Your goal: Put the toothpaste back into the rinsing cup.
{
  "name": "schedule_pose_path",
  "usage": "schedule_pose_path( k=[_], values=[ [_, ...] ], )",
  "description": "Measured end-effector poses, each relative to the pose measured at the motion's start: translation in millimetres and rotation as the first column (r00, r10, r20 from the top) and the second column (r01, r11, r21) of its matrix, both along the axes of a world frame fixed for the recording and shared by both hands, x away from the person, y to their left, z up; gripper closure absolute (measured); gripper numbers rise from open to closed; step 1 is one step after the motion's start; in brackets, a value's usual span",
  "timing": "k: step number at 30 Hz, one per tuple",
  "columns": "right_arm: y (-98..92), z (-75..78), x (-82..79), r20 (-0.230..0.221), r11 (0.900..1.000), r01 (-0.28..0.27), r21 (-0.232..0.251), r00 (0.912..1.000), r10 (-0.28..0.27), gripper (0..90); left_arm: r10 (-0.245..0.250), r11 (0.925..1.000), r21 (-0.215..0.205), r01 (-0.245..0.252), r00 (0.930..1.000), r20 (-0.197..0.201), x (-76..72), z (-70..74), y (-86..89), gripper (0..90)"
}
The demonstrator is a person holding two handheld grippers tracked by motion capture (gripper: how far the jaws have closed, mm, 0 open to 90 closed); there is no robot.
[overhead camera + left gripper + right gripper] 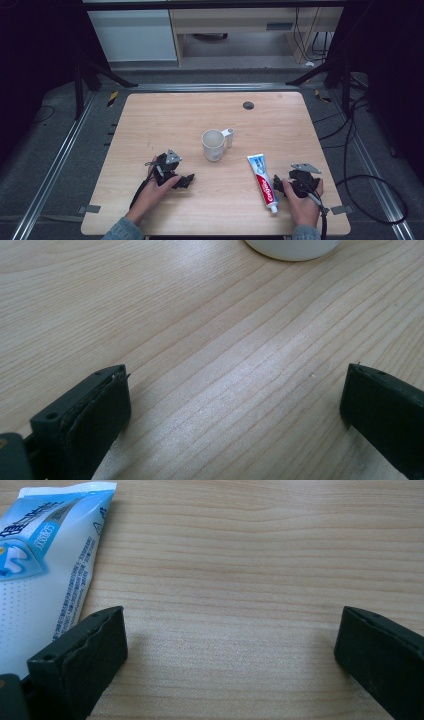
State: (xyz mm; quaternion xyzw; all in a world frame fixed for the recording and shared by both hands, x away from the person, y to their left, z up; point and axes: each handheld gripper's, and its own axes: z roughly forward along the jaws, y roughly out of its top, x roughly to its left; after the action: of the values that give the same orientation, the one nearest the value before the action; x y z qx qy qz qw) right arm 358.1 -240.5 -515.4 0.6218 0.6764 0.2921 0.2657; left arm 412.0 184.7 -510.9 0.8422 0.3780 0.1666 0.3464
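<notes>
A white mug (215,145) with its handle to the right stands near the middle of the wooden table (210,110). A blue, white and red toothpaste tube (263,180) lies flat to its right, cap toward the front edge. My left gripper (186,181) rests on the table in front of and left of the mug, jaws open over bare wood (235,390); the mug's base (292,247) shows at the top of its view. My right gripper (281,184) sits just right of the tube, open, with the tube's crimped end (50,555) beside its left jaw.
A dark round grommet (248,105) sits in the table near its far edge. Black cables (370,190) trail over the floor to the right of the table. Metal frame legs (105,75) stand behind the table at both far corners.
</notes>
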Motion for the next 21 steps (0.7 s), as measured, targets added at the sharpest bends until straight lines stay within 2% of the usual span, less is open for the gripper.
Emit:
schedule_pose_path(
  k=[3, 5, 7, 8, 12, 16, 17, 18, 21],
  values=[
    [-1.7, 0.2, 1.3, 0.001, 1.000, -0.017, 0.003, 0.9999, 0.017, 1.7, 0.001, 1.0000, 0.000, -0.001, 1.0000, 0.000, -0.1, 0.0, 0.0, 0.0],
    [-3.6, 4.1, 1.1, -0.009, 1.000, -0.016, 0.000, 0.9998, 0.016, 11.5, 0.000, 1.0000, -0.001, 0.000, 1.0000, 0.000, 0.0, -0.1, 0.1, 0.0],
    [-3.5, 10.3, -1.1, -0.002, 1.000, -0.015, -0.005, 0.9999, 0.015, 9.8, 0.000, 1.0000, -0.001, 0.000, 1.0000, 0.000, 0.0, -0.1, 0.0, 0.0],
    [-2.8, 16.4, -3.1, -0.001, 1.000, -0.024, -0.002, 0.9997, 0.024, 11.1, 0.000, 1.0000, -0.001, 0.000, 1.0000, 0.000, 0.0, 0.0, 0.0, 0.0],
    [3.2, 39.9, -8.2, 0.001, 0.997, -0.056, -0.044, 0.9984, 0.056, 15.5, 0.003, 1.0000, -0.001, -0.003, 1.0000, 0.000, 0.2, 0.0, -0.2, 0.0],
    [12.3, 61.2, -8.7, -0.021, 0.994, -0.096, -0.058, 0.9953, 0.095, 19.8, 0.006, 1.0000, 0.001, -0.006, 1.0000, 0.001, 1.1, 0.0, -0.4, 0.0],
    [12.3, 61.2, -8.7, -0.021, 0.994, -0.096, -0.058, 0.9953, 0.095, 19.8, 0.006, 1.0000, 0.001, -0.006, 1.0000, 0.001, 1.1, 0.0, -0.4, 0.0],
    [18.8, 70.8, -6.6, -0.040, 0.990, -0.122, -0.068, 0.9920, 0.120, 20.9, 0.006, 1.0000, 0.004, -0.006, 1.0000, 0.001, 1.6, 0.2, -0.4, 0.0],
    [26.2, 80.3, -2.9, -0.056, 0.986, -0.144, -0.079, 0.9886, 0.140, 22.5, 0.007, 1.0000, 0.003, -0.007, 1.0000, 0.000, 2.3, 0.2, -0.4, 0.0]
  ],
)
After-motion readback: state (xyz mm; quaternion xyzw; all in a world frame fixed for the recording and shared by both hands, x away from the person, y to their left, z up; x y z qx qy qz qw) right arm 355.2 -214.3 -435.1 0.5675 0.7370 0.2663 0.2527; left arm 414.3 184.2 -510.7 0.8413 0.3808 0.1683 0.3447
